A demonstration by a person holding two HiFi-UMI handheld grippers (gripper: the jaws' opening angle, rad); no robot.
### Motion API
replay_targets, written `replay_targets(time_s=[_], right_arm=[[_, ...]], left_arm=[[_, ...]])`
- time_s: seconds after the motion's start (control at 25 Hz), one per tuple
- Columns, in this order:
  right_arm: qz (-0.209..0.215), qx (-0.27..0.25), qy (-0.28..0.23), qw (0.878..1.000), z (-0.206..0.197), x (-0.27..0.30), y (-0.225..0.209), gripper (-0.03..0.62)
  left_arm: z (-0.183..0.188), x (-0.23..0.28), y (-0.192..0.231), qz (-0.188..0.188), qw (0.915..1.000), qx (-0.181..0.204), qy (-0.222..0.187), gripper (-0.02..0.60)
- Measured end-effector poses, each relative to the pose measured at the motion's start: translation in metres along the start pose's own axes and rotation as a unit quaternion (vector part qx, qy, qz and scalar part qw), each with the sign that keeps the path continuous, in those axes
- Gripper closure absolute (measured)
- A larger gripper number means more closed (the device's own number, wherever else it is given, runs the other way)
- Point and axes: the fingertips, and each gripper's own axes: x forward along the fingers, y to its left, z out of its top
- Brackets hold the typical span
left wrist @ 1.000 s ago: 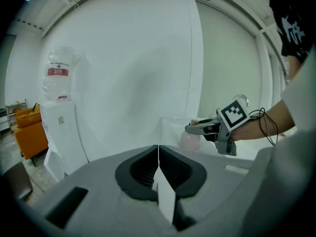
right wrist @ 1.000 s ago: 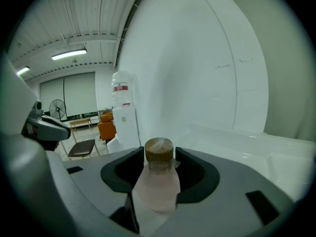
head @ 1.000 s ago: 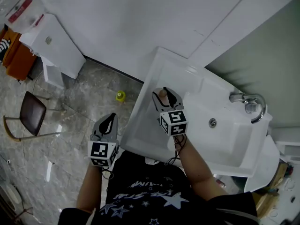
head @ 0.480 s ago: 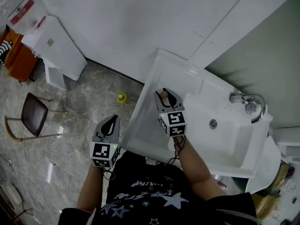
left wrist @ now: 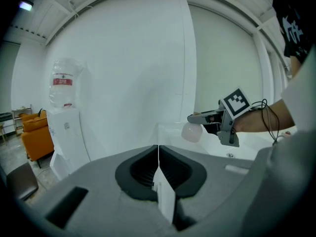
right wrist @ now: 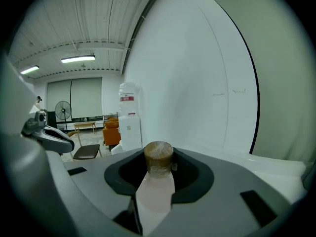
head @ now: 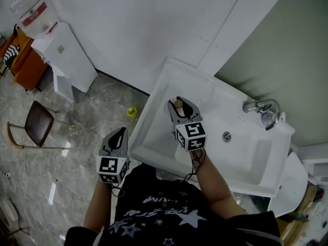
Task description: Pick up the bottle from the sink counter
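The right hand-held gripper (head: 180, 106) is clamped on the pale bottle (right wrist: 156, 182) just below its brown cap (right wrist: 158, 154), over the flat surface (head: 154, 135) left of the sink basin (head: 246, 151). For a clean lift, I judge it should rise straight up, upright, with a firm squeeze. The left hand-held gripper (head: 117, 136), jaws together and empty, hangs beyond the sink's left edge.

On grey marble floor (head: 77, 152): white water dispenser (head: 64, 53) against the wall, orange armchair (head: 25, 60) beside it, brown chair (head: 37, 124) nearby, small yellow object (head: 132, 111) apart.
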Motion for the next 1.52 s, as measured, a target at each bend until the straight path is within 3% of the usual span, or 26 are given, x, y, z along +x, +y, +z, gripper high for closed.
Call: replay_targets(time_s=[0.32, 0.64, 1.0, 1.52], right_arm=[[0.026, 0.001, -0.016, 1.000, 0.006, -0.066, 0.000, 0.459], [0.048, -0.008, -0.018, 0.999, -0.019, -0.138, -0.006, 0.459], [0.085, -0.016, -0.005, 0.996, -0.049, -0.216, -0.004, 0.459], [0.119, -0.015, 0.005, 0.993, -0.082, -0.268, 0.009, 0.459]], left_arm=[[0.010, -0.036, -0.057, 0.016, 0.9995, -0.008, -0.028, 0.560], [-0.015, -0.080, -0.120, 0.058, 0.9975, 0.002, -0.040, 0.560], [-0.040, -0.133, -0.190, 0.089, 0.9953, -0.013, -0.035, 0.560], [-0.071, -0.187, -0.235, 0.123, 0.9919, -0.021, -0.023, 0.560]])
